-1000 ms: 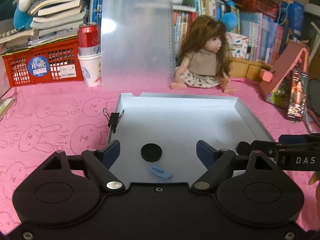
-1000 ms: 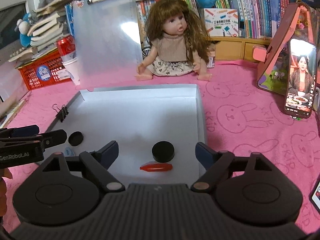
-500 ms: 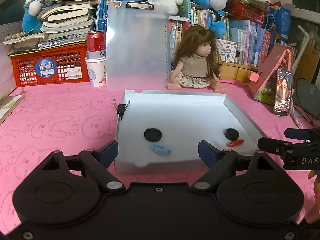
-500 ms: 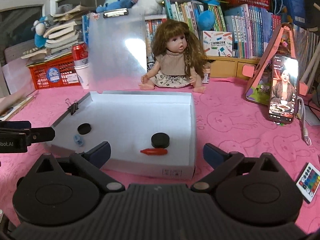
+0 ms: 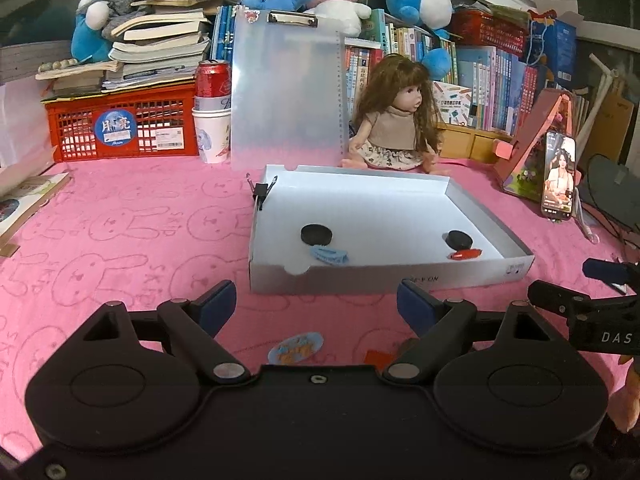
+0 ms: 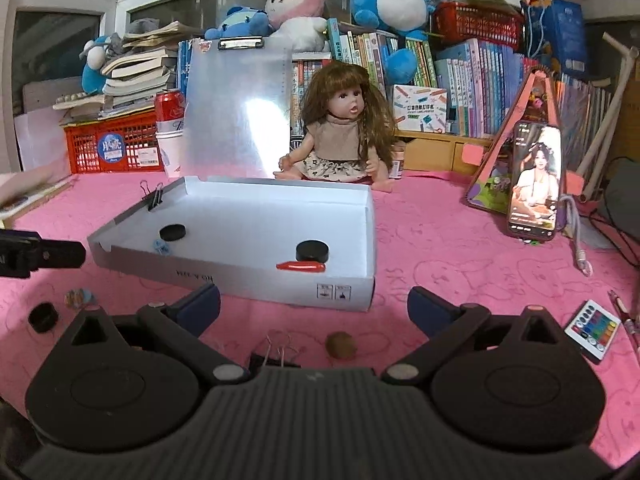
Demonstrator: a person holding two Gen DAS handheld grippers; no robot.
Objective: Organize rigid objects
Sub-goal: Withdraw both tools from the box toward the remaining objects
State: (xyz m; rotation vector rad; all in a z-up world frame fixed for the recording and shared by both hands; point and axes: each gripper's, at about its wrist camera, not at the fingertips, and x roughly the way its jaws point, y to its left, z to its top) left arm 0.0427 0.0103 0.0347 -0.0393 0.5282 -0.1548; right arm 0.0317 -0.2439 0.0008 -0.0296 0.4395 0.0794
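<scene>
A white shallow box (image 5: 472, 272) (image 6: 280, 284) lies on the pink cloth. Inside it are two black discs (image 5: 316, 235) (image 5: 459, 239), a blue clip (image 5: 329, 255) and a red clip (image 5: 464, 254) (image 6: 301, 266). My left gripper (image 5: 316, 304) hangs open and empty in front of the box, above a blue oval badge (image 5: 295, 347) and a red piece (image 5: 378, 357). My right gripper (image 6: 314, 300) is open and empty too; below it lie a binder clip (image 6: 276, 350) and a brown nut (image 6: 341, 345). A black disc (image 6: 43, 317) and a small badge (image 6: 80, 297) rest at the left.
A doll (image 5: 394, 128), a clear clipboard (image 5: 286, 92), a red crate (image 5: 120, 124) and a can on a cup (image 5: 212, 114) stand behind the box. A phone (image 6: 534, 178) leans at the right, a remote (image 6: 594, 328) lies near it. A binder clip (image 5: 260, 192) grips the box wall.
Both grippers have pulled back from over the box to the cloth in front of it. The right jaws have spread wider. Loose items on the cloth have come into view.
</scene>
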